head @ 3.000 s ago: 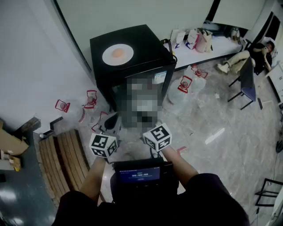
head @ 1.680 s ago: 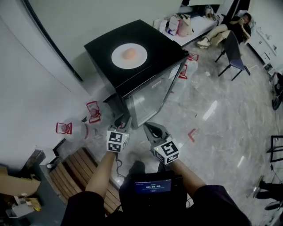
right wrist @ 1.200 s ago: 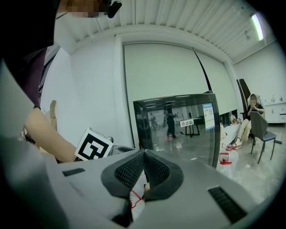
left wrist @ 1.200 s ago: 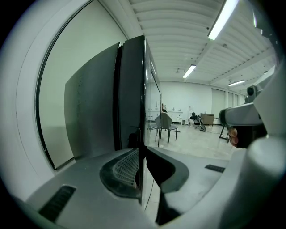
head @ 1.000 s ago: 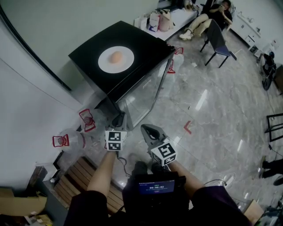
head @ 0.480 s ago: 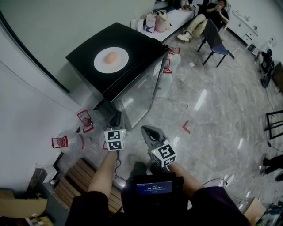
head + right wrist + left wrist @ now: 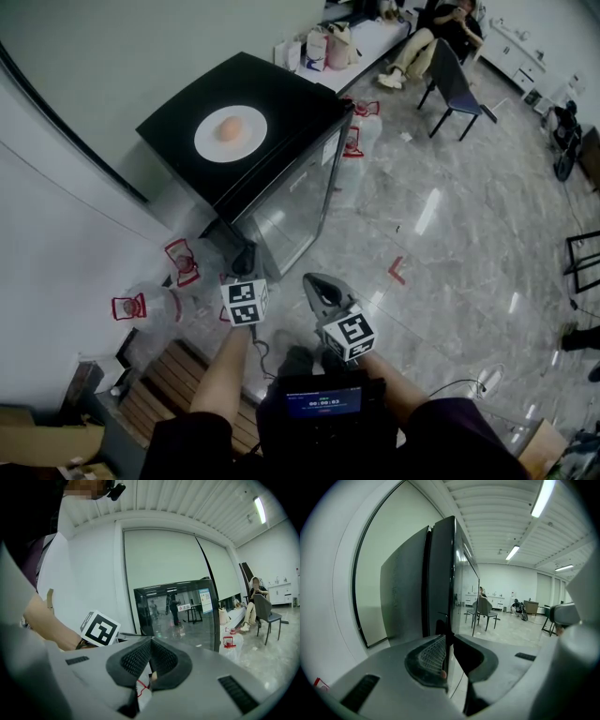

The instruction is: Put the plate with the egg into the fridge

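Note:
A white plate (image 7: 231, 133) with a brown egg (image 7: 228, 129) lies on top of a black fridge (image 7: 281, 112), whose glass door (image 7: 291, 211) is closed. Both grippers hover low over the floor in front of the fridge, well short of the plate. My left gripper (image 7: 247, 259) is shut and empty, pointing at the fridge's front corner (image 7: 440, 573); its pads meet (image 7: 448, 641). My right gripper (image 7: 313, 280) is shut too, with nothing between its pads (image 7: 151, 644). It faces the glass door (image 7: 178, 611), with the left gripper's marker cube (image 7: 99, 627) beside it.
Water jugs with red handles stand left of the fridge (image 7: 180, 262) and at its right side (image 7: 361, 131). A wooden bench (image 7: 155, 394) lies at lower left. Farther right are a chair (image 7: 459, 84) with a seated person (image 7: 258, 597), and a low white table with bags (image 7: 323, 45).
The head view swung from facing the fridge door to seeing it from its front right corner. Both grippers stayed shut and low; the right one drifted slightly.

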Action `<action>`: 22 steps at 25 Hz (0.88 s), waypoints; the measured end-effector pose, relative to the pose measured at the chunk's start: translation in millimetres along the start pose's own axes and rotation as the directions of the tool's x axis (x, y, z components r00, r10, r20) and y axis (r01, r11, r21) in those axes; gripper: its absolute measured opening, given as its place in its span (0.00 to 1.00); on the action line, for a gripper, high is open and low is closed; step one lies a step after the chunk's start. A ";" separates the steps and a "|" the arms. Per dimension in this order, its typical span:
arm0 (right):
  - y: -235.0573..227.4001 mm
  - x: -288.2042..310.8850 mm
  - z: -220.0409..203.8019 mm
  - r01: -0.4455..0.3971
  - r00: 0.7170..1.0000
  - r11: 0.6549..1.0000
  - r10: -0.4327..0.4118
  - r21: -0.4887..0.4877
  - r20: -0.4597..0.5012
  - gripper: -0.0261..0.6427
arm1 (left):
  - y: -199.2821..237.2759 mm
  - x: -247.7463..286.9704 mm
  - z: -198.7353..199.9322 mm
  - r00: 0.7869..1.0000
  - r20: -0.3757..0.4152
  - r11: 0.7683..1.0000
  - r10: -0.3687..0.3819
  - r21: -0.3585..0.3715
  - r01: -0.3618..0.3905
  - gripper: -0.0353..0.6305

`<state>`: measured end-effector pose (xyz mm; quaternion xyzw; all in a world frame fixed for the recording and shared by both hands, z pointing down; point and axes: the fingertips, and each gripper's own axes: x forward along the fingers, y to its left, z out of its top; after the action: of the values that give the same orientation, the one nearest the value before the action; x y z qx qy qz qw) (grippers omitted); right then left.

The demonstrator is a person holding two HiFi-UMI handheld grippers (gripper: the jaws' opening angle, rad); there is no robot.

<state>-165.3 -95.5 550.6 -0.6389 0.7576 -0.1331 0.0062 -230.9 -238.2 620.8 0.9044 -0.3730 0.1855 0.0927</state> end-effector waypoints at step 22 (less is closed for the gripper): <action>-85.0 -110.8 -3.3 -0.067 0.997 0.997 0.068 -0.050 0.024 0.05 | -198.6 -39.8 -22.7 0.981 0.052 0.982 0.186 -0.048 -0.184 0.12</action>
<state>-63.4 0.0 553.8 -0.6146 0.7817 -0.1061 0.0048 -122.1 -65.8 619.6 0.8685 -0.4618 0.1596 0.0838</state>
